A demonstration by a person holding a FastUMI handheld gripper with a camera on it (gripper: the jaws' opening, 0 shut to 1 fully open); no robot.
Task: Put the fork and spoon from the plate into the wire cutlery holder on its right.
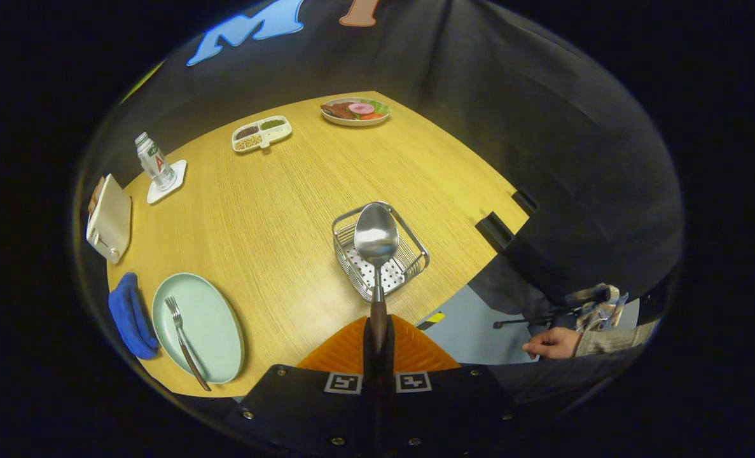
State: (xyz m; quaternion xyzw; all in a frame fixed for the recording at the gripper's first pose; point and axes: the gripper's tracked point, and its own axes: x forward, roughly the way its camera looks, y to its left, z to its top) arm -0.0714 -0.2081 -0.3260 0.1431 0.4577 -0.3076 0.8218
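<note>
Here, gripper point(378, 337) clamping the spoon point(376, 245) by its handle, bowl hanging over the wire cutlery holder point(415, 245), fork point(183, 340) lying on the plate point(215, 318) to the left.

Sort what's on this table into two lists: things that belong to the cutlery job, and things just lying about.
Job:
spoon, clamped in the hand-held gripper, over the holder
wire cutlery holder
fork on the green plate

Lying about:
blue cloth
toaster
bottle on a coaster
divided snack tray
plate of food
</note>
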